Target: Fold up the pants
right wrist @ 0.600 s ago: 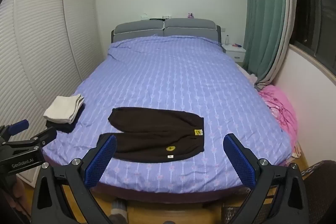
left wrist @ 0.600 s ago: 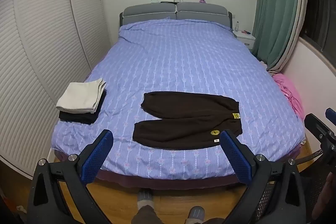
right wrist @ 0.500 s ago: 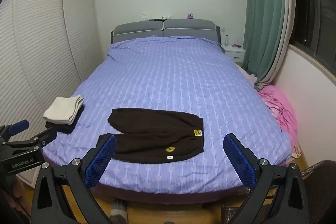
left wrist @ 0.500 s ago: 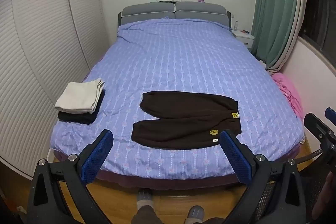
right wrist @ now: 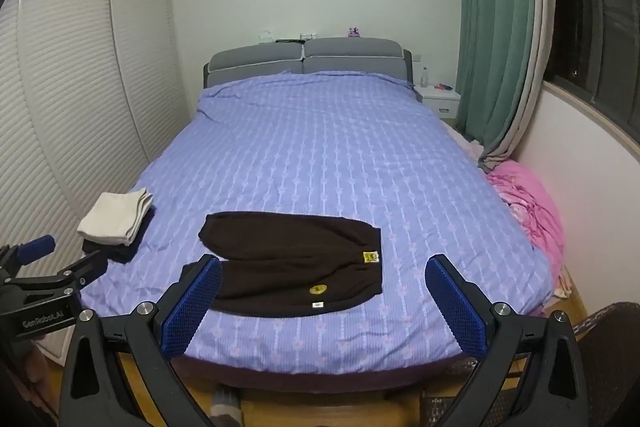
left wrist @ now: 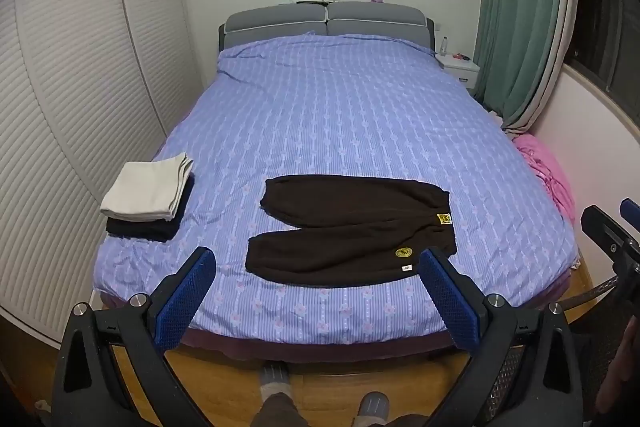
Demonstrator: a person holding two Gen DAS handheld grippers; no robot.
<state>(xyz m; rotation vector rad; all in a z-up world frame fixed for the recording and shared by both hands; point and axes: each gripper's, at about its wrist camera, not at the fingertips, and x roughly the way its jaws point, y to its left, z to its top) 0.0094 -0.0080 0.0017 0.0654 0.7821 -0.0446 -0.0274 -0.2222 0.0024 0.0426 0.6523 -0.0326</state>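
The bed (left wrist: 360, 115) is being covered by a purple quilt; dark pants (left wrist: 352, 231) are being displayed near its foot, both tools (left wrist: 316, 287) (right wrist: 324, 291) being held apart, the floor being mostly hidden.

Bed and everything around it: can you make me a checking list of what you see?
Surface: bed with a purple patterned cover, smooth.
Job's things: dark brown pants lying flat near the foot edge, legs apart, waistband toward the right, unfolded.
Clutter: folded stack of clothes, cream on black, at the left corner.
Grippers: left tongs open, empty; right tongs open, empty; both short of the bed.
Cables: nothing seen.
Surroundings: white wardrobe, green curtain, nightstand, pink bedding.
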